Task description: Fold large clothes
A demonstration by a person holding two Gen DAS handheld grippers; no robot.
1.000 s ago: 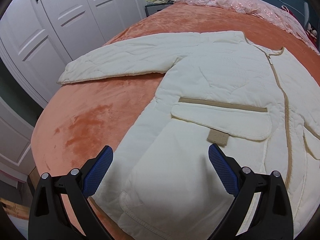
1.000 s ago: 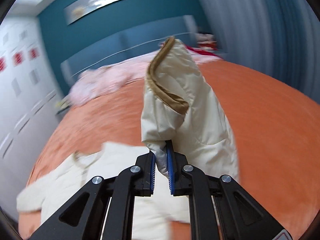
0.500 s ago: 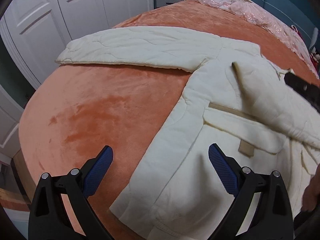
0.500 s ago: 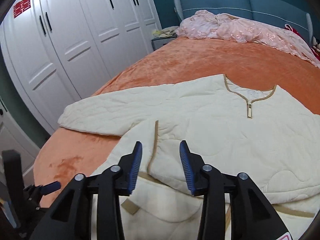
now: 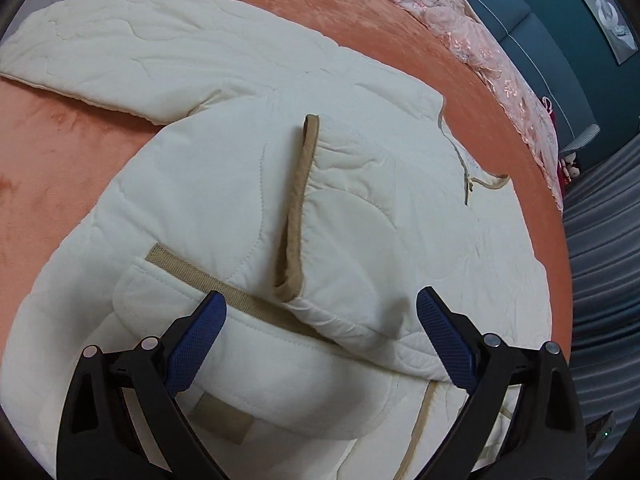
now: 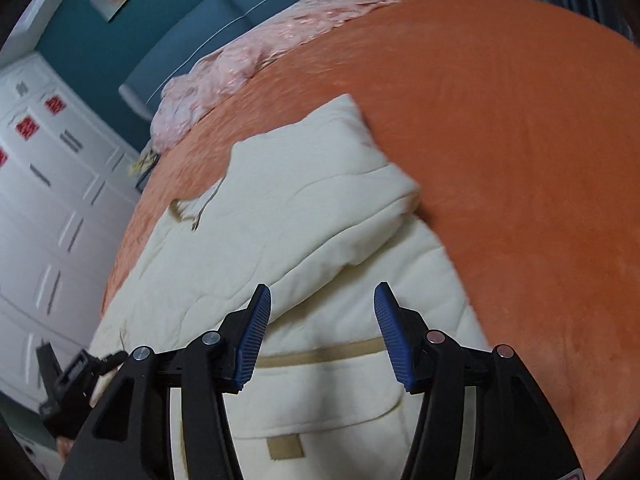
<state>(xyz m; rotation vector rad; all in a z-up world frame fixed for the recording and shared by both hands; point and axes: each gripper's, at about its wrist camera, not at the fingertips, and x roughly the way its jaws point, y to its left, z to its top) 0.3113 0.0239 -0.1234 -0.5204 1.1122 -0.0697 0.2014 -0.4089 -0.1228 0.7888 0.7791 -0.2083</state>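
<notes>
A cream quilted jacket (image 5: 224,184) lies front-up on the orange bed cover (image 5: 60,160). One sleeve (image 5: 360,240) is folded across the chest, its tan cuff (image 5: 298,208) pointing toward the pocket flap (image 5: 248,360). The other sleeve (image 5: 120,52) stretches out flat to the far left. My left gripper (image 5: 320,298) hovers over the folded cuff end, its jaws wide and closing, pressing nothing. My right gripper (image 6: 323,292) hangs above the jacket (image 6: 280,216) near the folded sleeve's shoulder (image 6: 320,184), its jaws opening with no cloth between the pads.
A pink lace cloth (image 6: 240,64) is bunched at the head of the bed against the blue headboard (image 6: 200,32). White wardrobe doors (image 6: 48,200) stand along the left side. Bare orange cover (image 6: 520,160) spreads to the right of the jacket.
The right gripper carried the lifted sleeve over the chest, let it go and dropped toward the jacket's side. The left gripper moved in over the jacket to the folded cuff.
</notes>
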